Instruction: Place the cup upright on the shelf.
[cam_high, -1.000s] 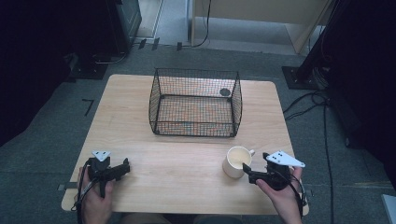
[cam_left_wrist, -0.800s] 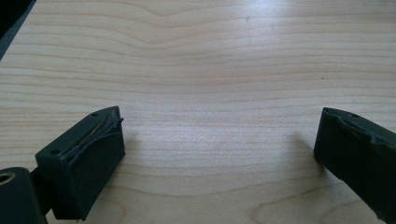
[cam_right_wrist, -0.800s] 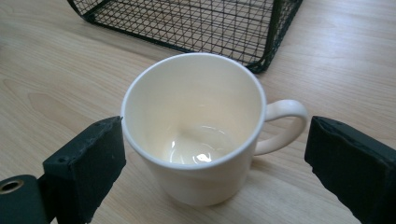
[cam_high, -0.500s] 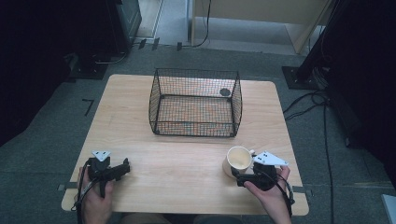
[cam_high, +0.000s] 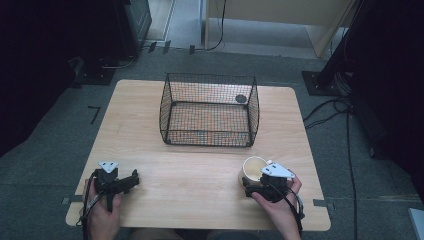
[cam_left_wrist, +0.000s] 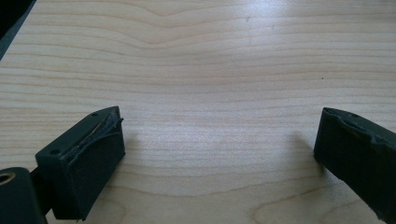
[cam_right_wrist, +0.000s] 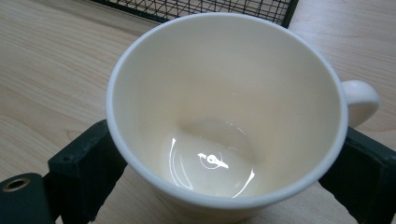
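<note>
A cream mug (cam_high: 254, 168) (cam_right_wrist: 224, 93) stands near the front right of the wooden table (cam_high: 200, 165), its handle (cam_right_wrist: 362, 100) pointing right in the right gripper view. My right gripper (cam_high: 251, 184) (cam_right_wrist: 229, 140) reaches in from the mug's near side. Its jaws have just been closing with the mug between them, and one black pad (cam_right_wrist: 86, 163) lies against each side of the mug's wall. My left gripper (cam_high: 131, 179) (cam_left_wrist: 219, 130) rests at the front left, open wide, with bare wood between its pads (cam_left_wrist: 88, 154).
A black wire basket (cam_high: 210, 136) stands at the table's middle back, with a small dark round object (cam_high: 241, 98) at its far right corner. Cables and dark equipment stands lie on the grey floor around the table.
My right gripper has moved left and down from beside the mug until its jaws flank it. The left hand has stayed where it was.
</note>
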